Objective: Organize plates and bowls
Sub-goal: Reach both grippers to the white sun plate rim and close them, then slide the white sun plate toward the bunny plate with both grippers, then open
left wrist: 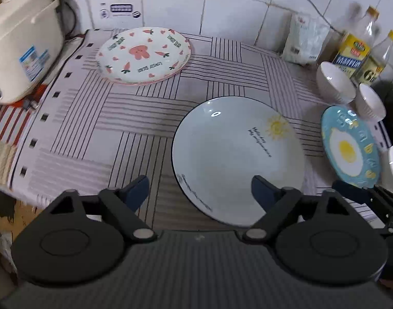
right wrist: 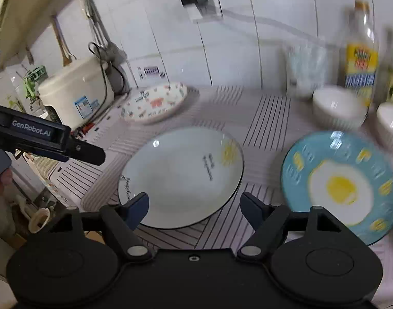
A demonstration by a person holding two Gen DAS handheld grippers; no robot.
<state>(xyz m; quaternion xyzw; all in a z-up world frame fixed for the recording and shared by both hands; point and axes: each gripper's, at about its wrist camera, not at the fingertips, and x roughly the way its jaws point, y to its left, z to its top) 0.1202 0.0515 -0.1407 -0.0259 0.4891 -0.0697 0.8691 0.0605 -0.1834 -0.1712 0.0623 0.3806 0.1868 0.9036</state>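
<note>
Nearest to us, our left gripper hangs above the striped tablecloth with its jaws spread wide and nothing between them; its right finger overlaps the near rim of the pale sun plate, though we cannot tell whether it touches. Our right gripper is likewise wide apart and empty, its left finger over that same sun plate's near edge, with the left tool just off to its left. Just right of the right gripper's right finger lies the blue egg plate, blurred in that view. Beyond the egg plate, further right, stand three white bowls, the nearest cut off by the frame edge. Farthest ahead and to the left of both grippers sits the carrot-print plate, near a cream rice cooker. Oil bottles and a white bag line the tiled wall.
</note>
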